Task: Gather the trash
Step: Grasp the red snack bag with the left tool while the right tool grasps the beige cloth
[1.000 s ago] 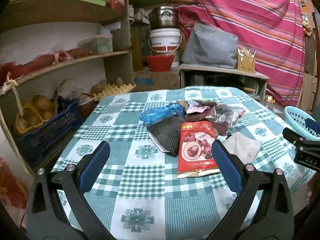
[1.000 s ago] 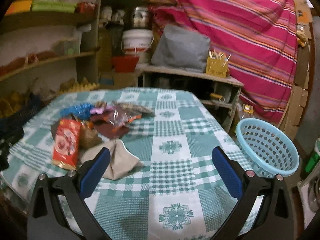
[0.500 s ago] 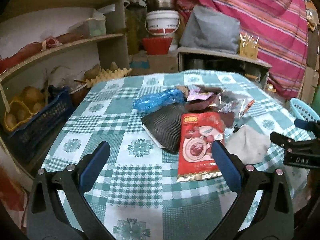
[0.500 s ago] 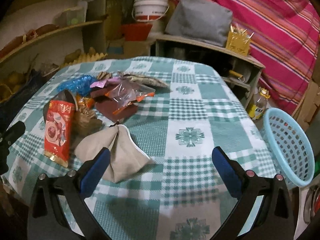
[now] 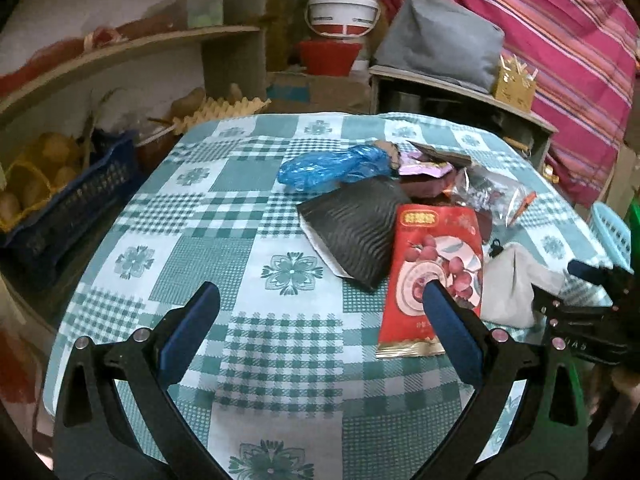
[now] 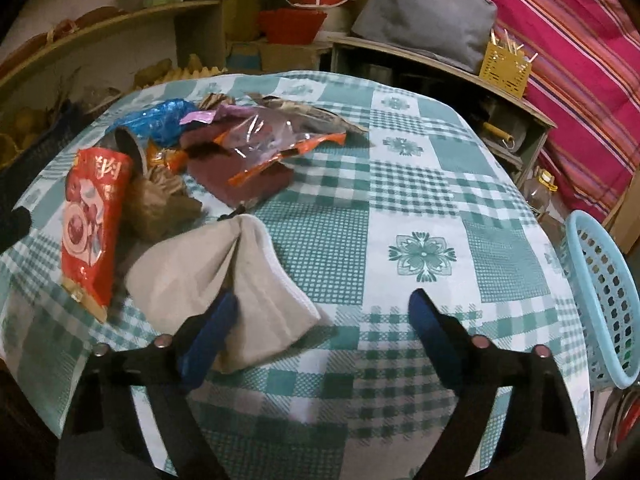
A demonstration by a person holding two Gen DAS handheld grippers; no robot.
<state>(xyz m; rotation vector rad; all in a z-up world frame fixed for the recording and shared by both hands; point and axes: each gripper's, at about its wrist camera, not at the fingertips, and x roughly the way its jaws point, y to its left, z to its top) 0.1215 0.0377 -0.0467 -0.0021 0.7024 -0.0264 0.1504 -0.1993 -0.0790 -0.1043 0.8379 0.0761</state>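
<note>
While approaching: right gripper (image 6: pixel 322 308) closing, nothing between jaws, beside beige pouch (image 6: pixel 224 276); left gripper (image 5: pixel 316 300) wide, empty, beside red packet (image 5: pixel 432 276). Beyond: wrapper pile (image 6: pixel 256 148); blue basket (image 6: pixel 604 300) at table edge. Next: pinch pouch.

On the green-and-white checked tablecloth (image 6: pixel 420 200): one red snack packet printed with fruit (image 5: pixel 434 272), one crumpled blue plastic bag (image 5: pixel 332 166), one black wavy-patterned pouch (image 5: pixel 356 232), one clear wrapper with orange edges (image 6: pixel 272 144), one pink foil wrapper (image 5: pixel 424 168), one beige cloth pouch (image 6: pixel 224 280), one crumpled brown paper piece (image 6: pixel 160 200). Beside the table: one light blue perforated plastic basket (image 6: pixel 608 300). Further scraps in the pile cannot be counted.
</note>
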